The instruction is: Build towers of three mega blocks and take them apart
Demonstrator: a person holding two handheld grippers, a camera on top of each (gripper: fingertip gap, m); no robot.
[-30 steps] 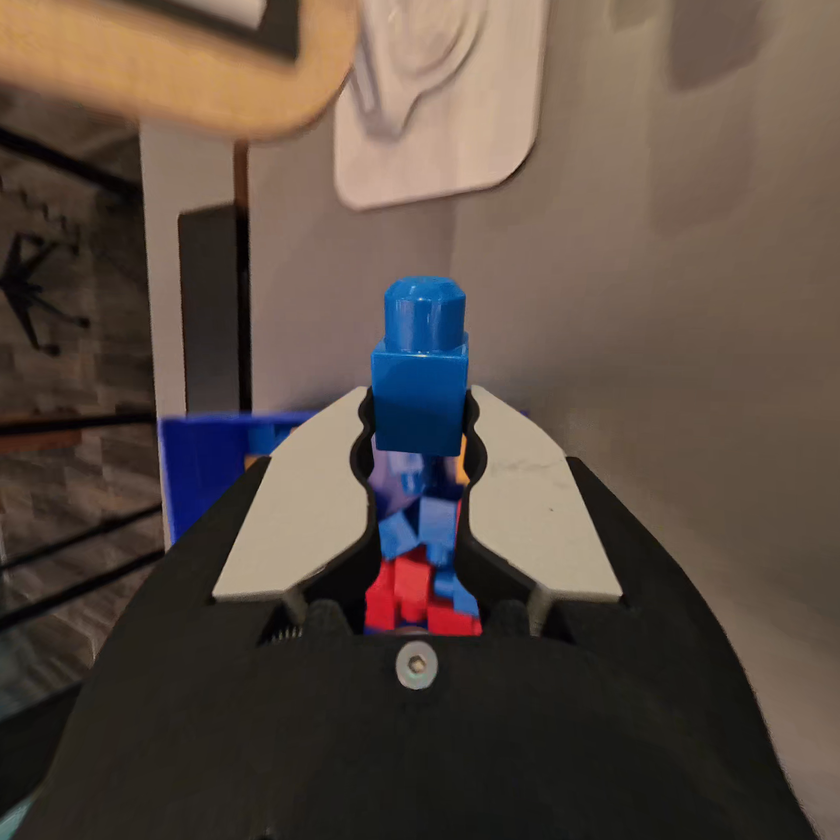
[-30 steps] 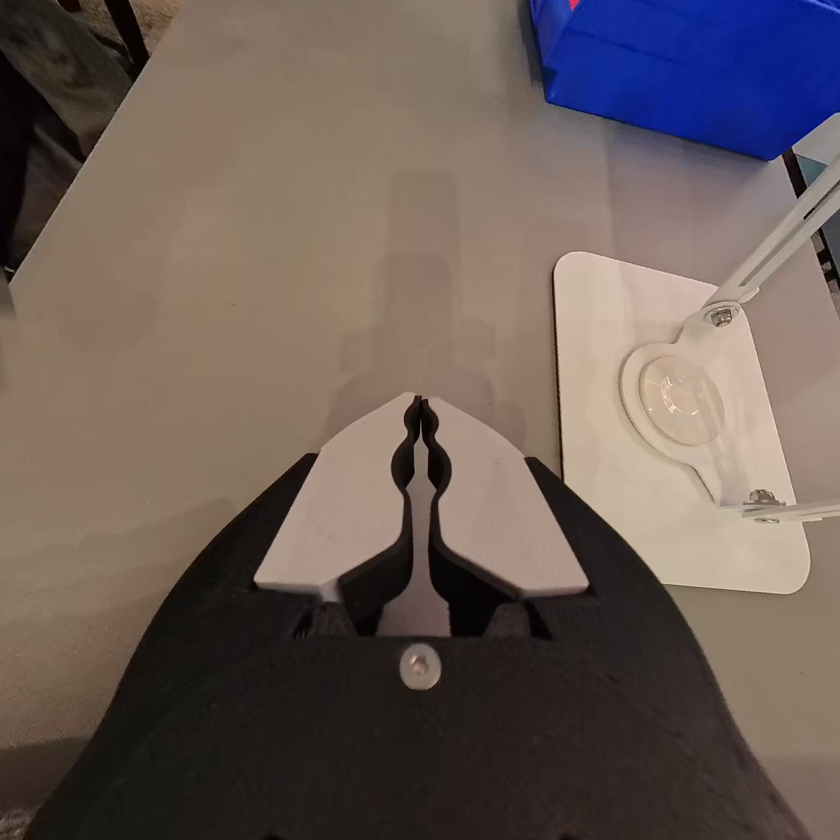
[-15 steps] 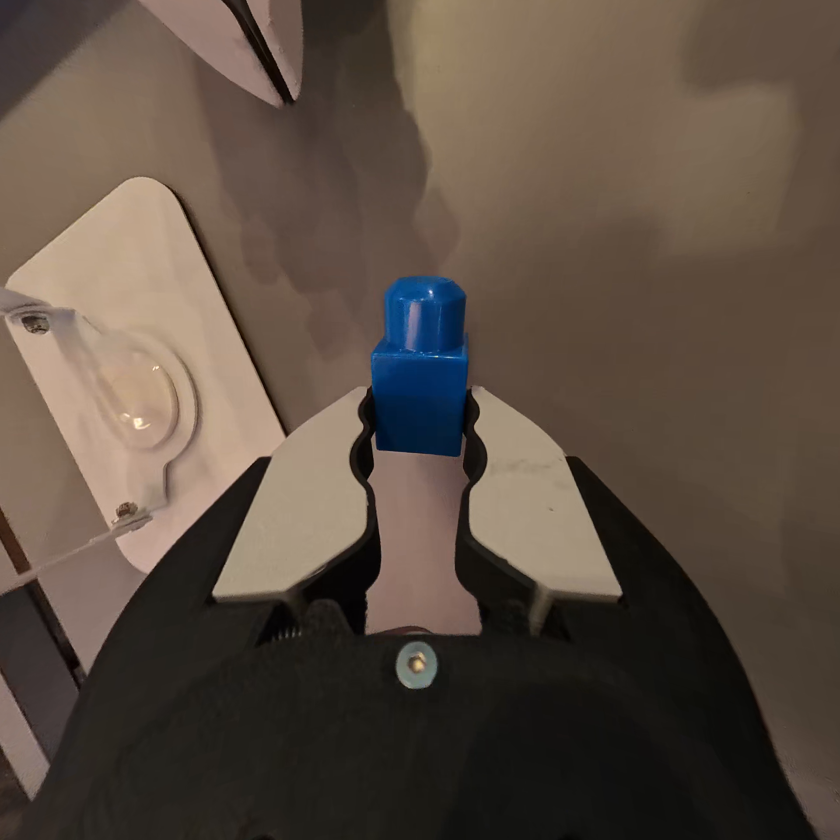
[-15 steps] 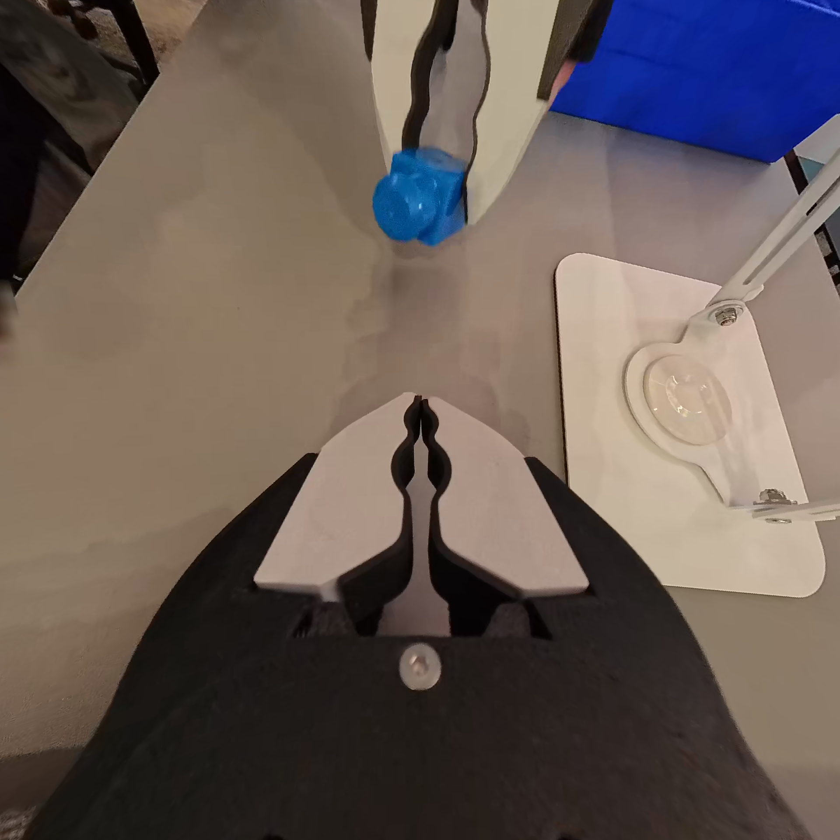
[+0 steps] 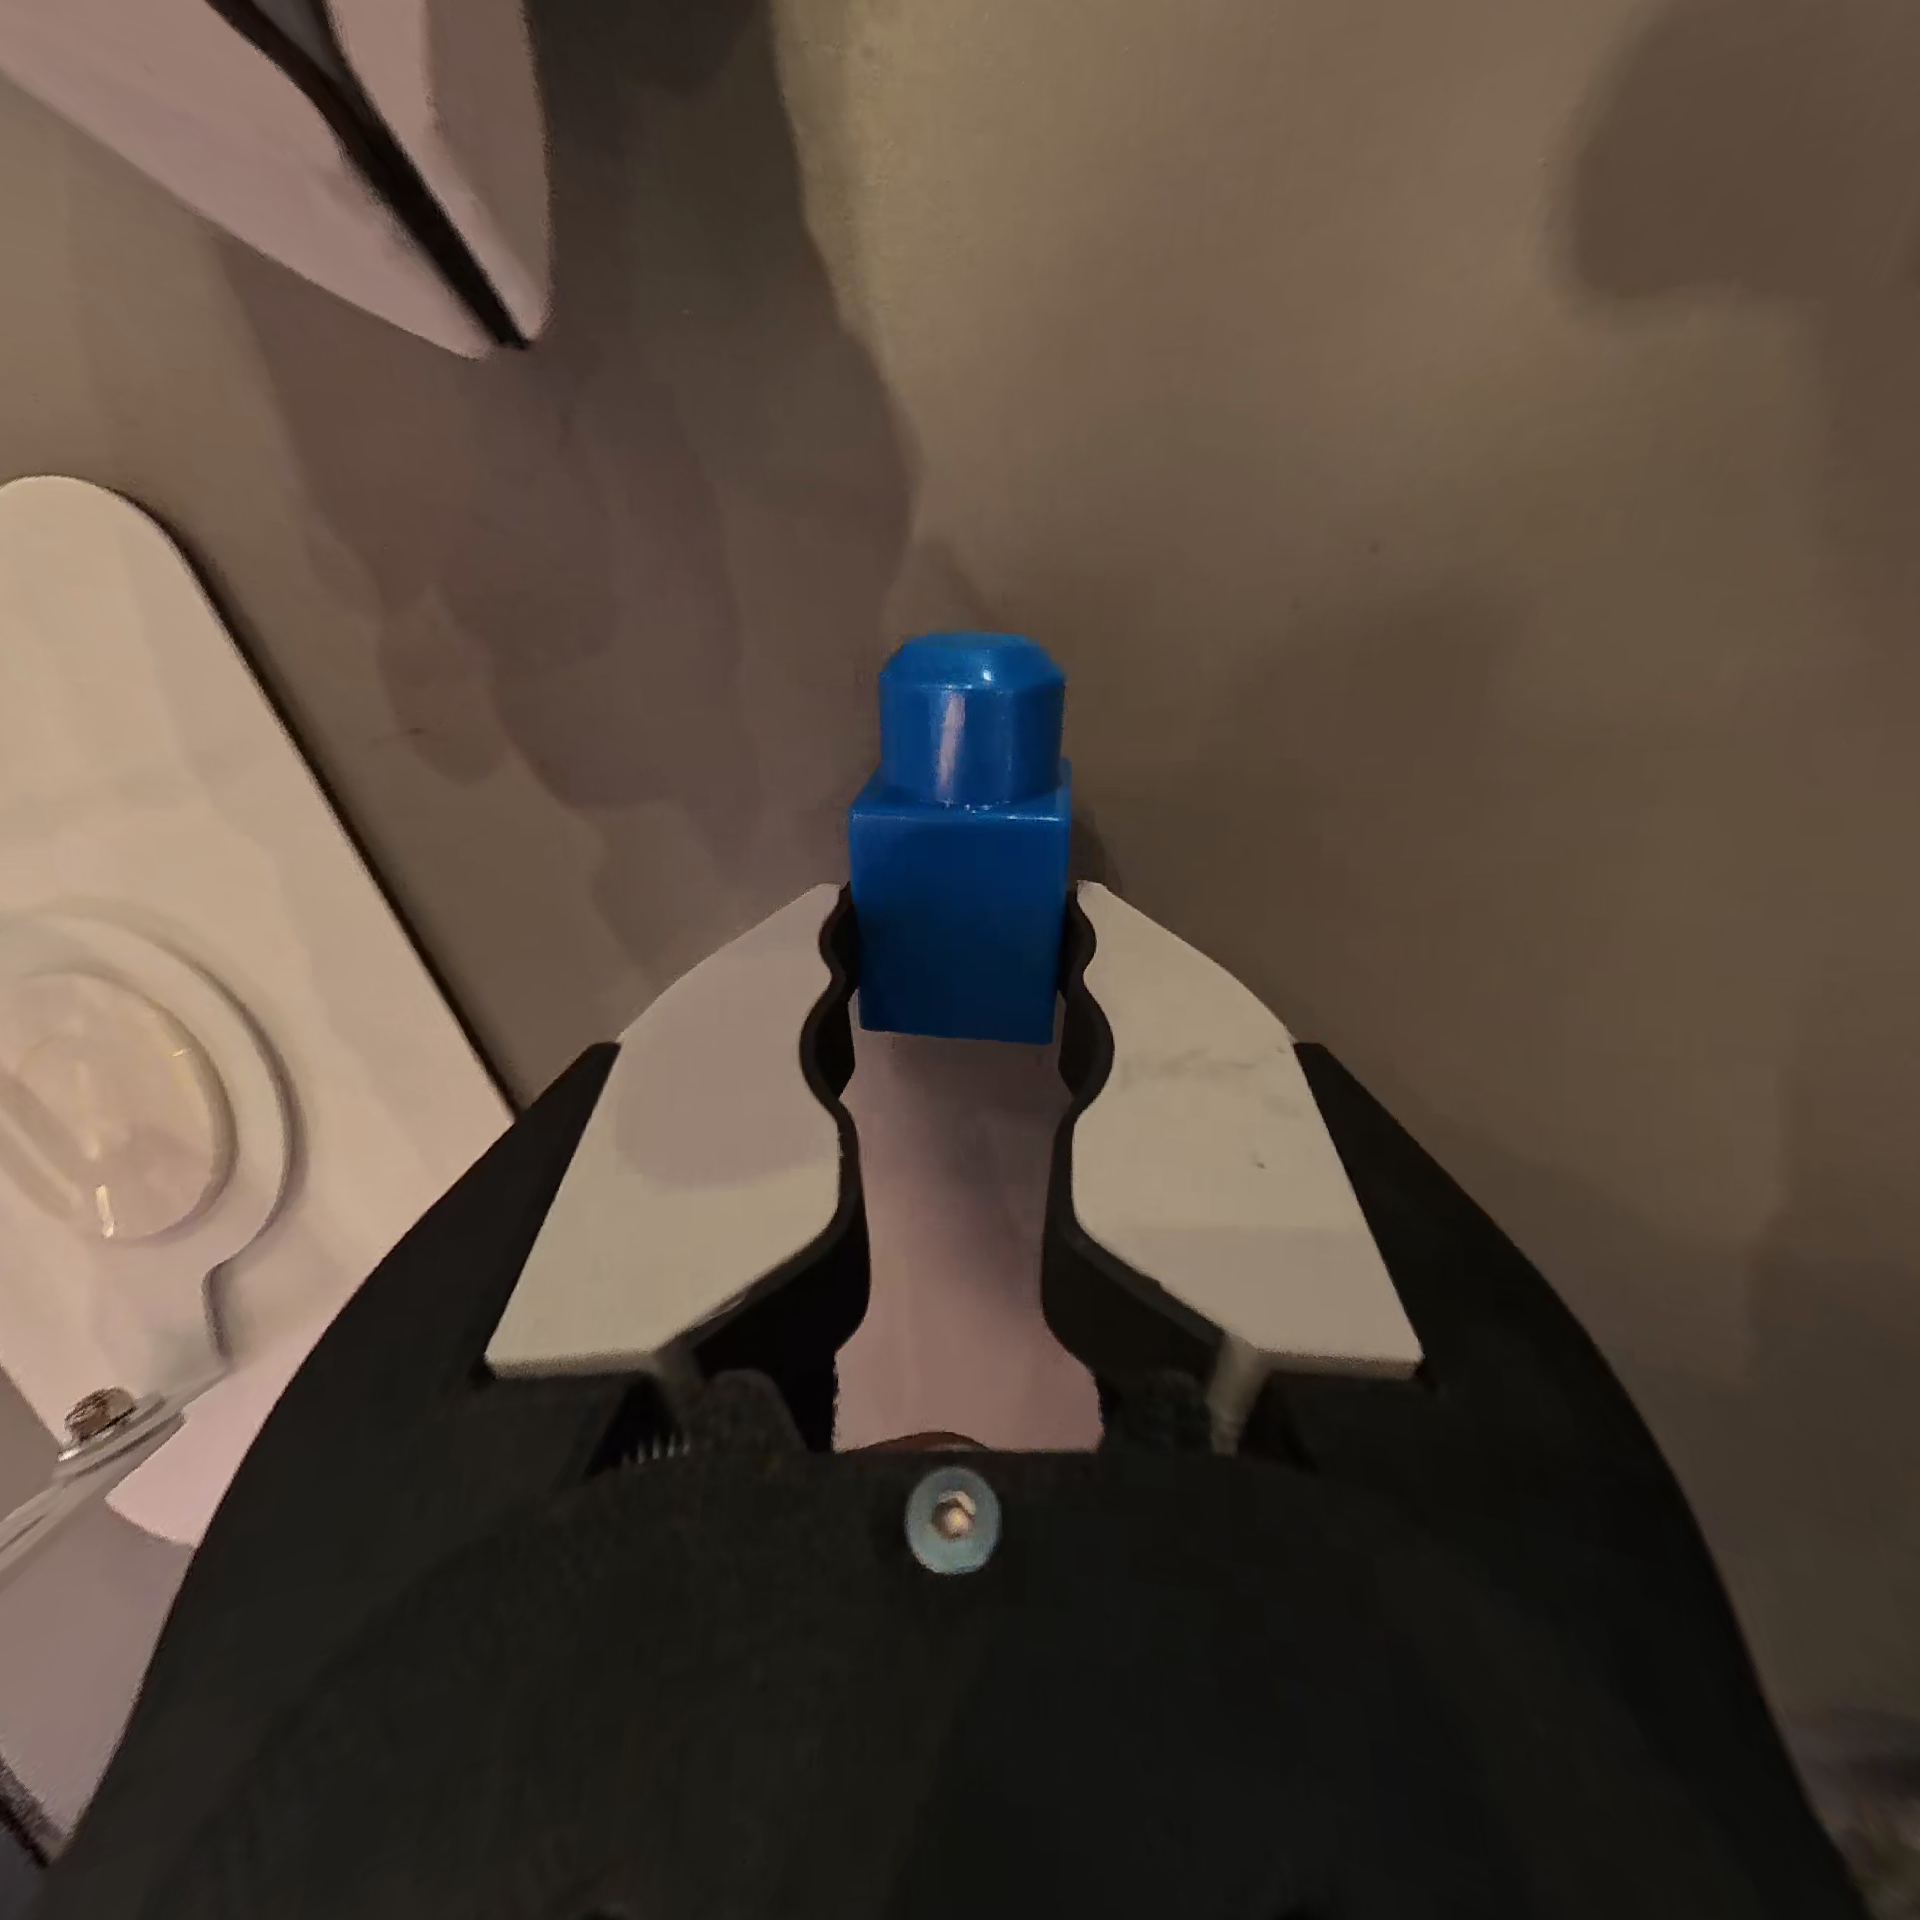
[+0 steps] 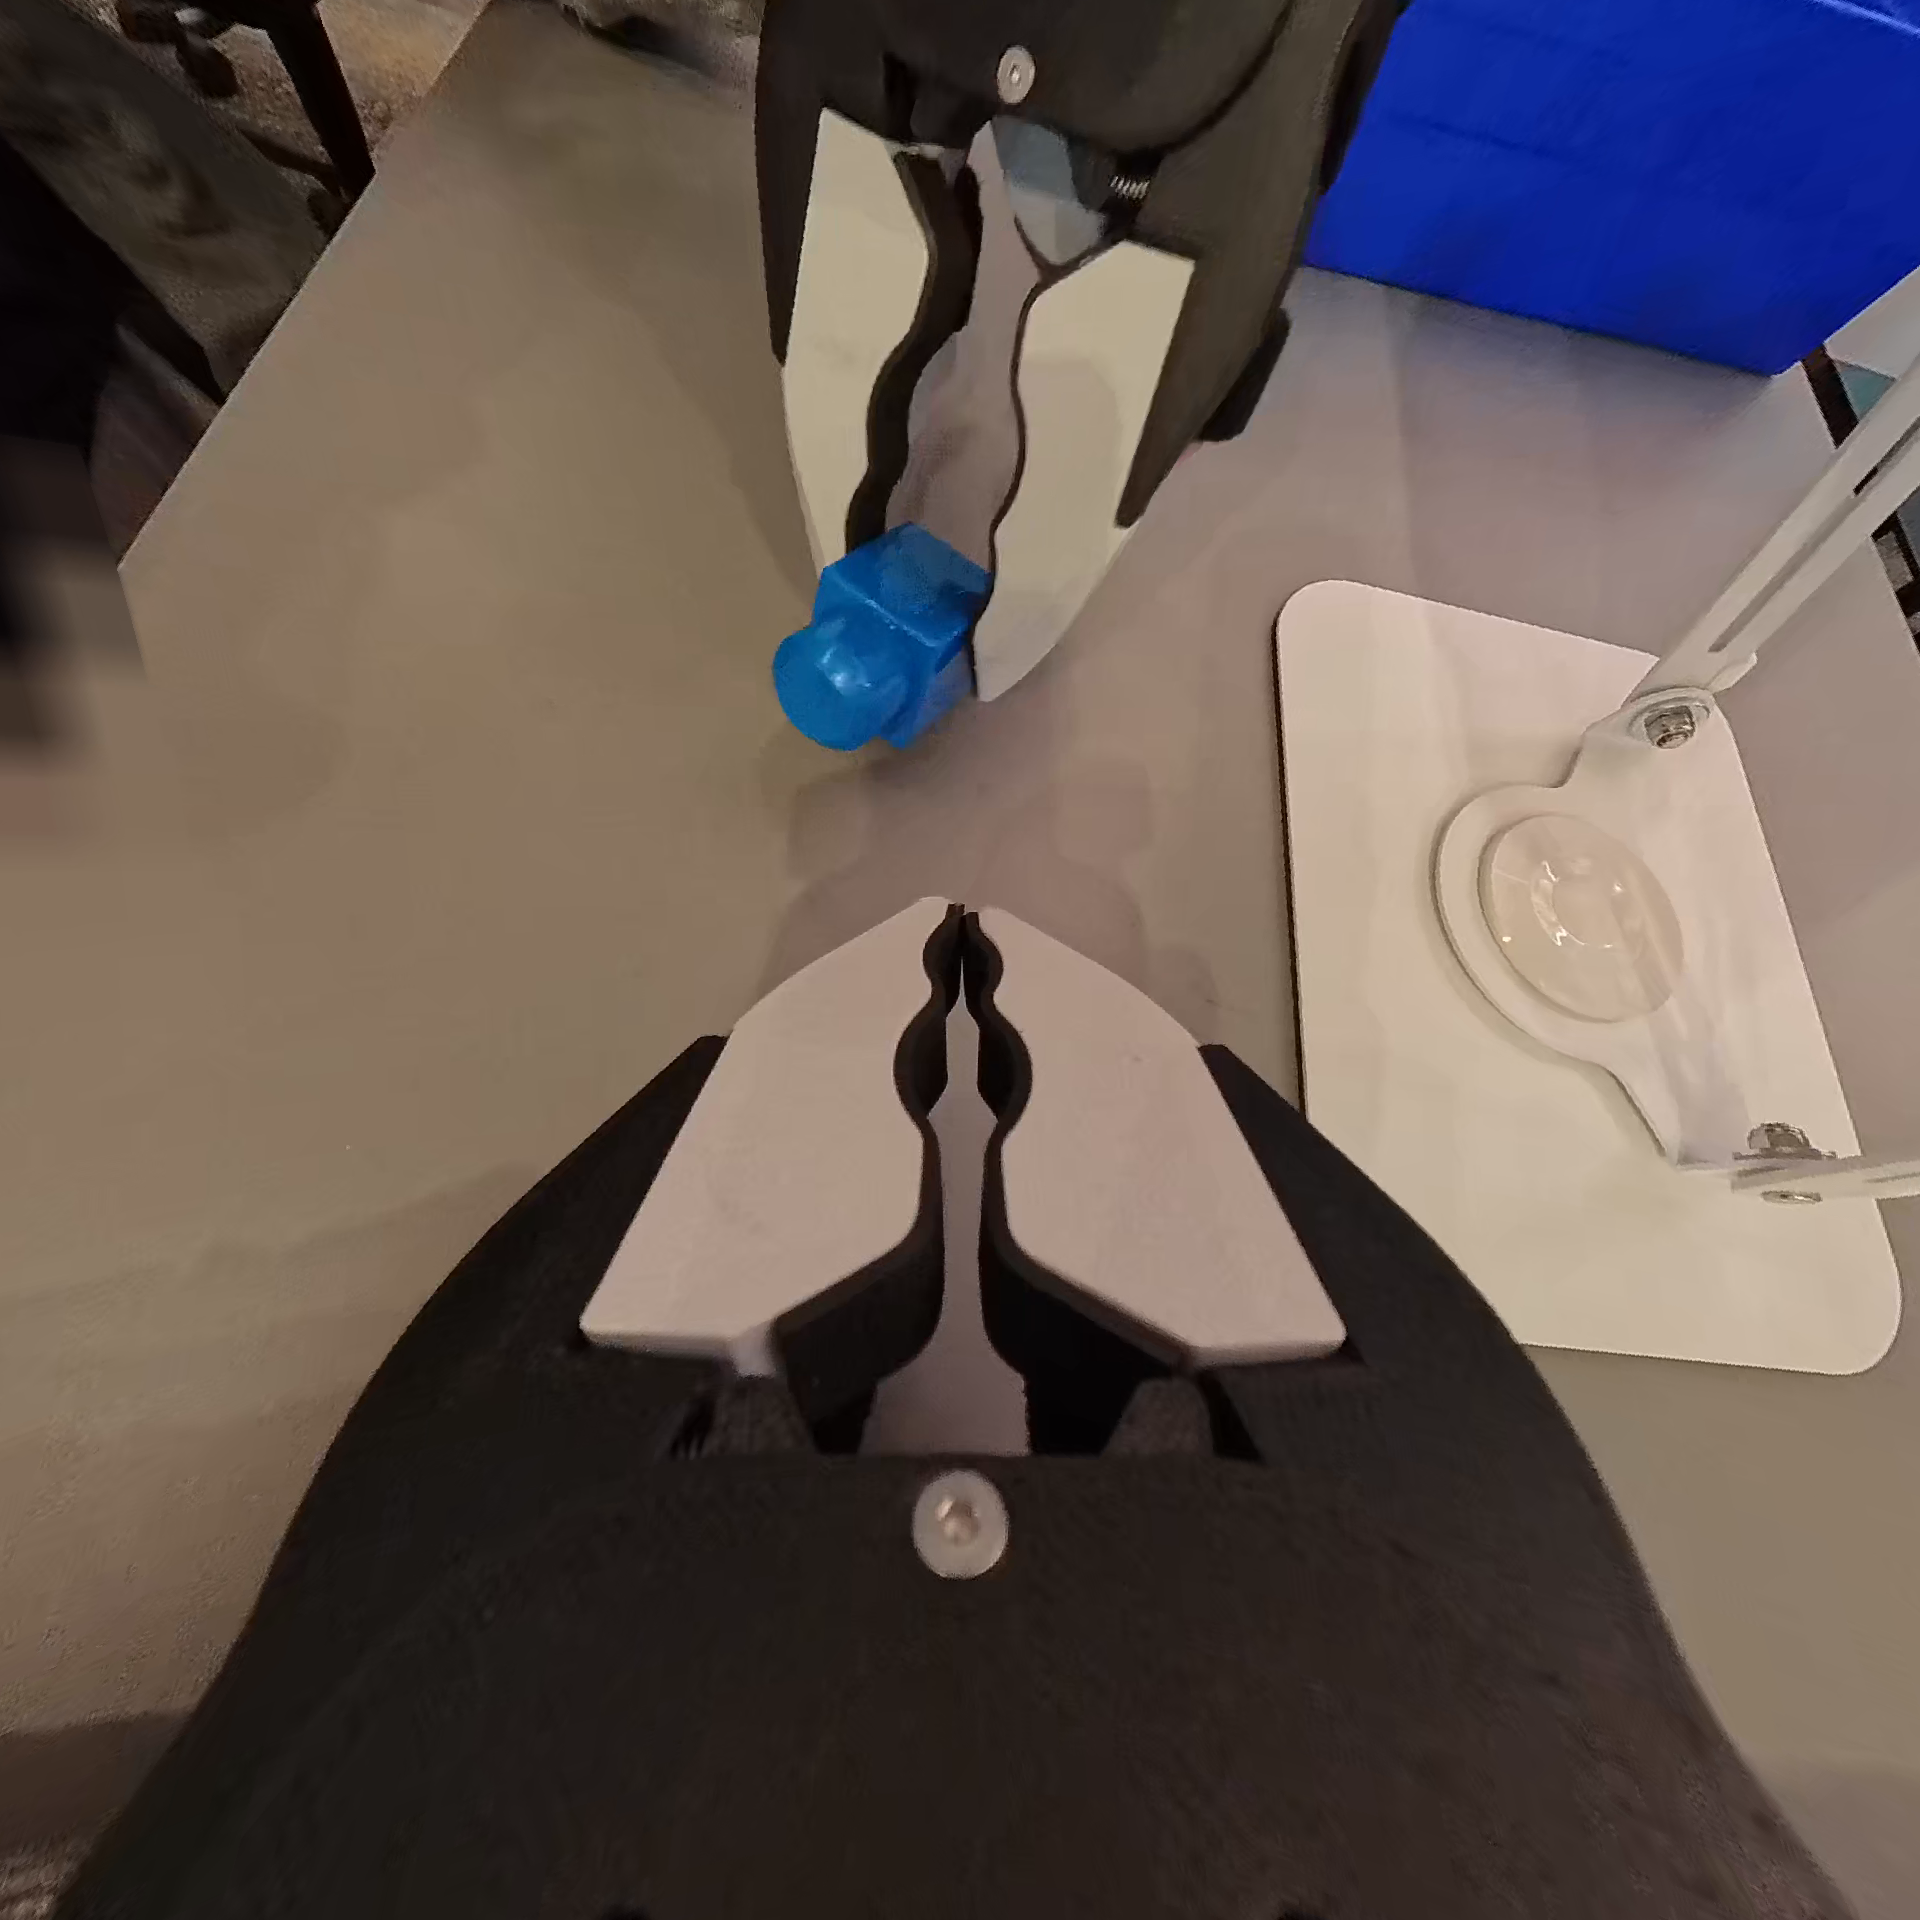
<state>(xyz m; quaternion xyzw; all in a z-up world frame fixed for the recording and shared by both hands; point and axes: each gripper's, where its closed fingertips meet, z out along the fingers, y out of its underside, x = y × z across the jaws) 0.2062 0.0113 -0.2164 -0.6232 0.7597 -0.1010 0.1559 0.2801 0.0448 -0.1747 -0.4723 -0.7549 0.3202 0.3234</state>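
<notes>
A single blue mega block (image 5: 958,914) with one round stud is pinched at the tips of the left gripper (image 5: 961,935), both pads pressed on its sides, the stud pointing forward past the fingertips. Seen from the right wrist view, that gripper reaches down at a slant toward the grey table (image 6: 416,883), the block low over the surface, possibly touching it. Facing it, the right gripper (image 6: 958,914) hovers with its fingers pressed together on nothing, a white stand base (image 6: 1558,1143) to its right and a blue bin (image 6: 1621,177) beyond.
</notes>
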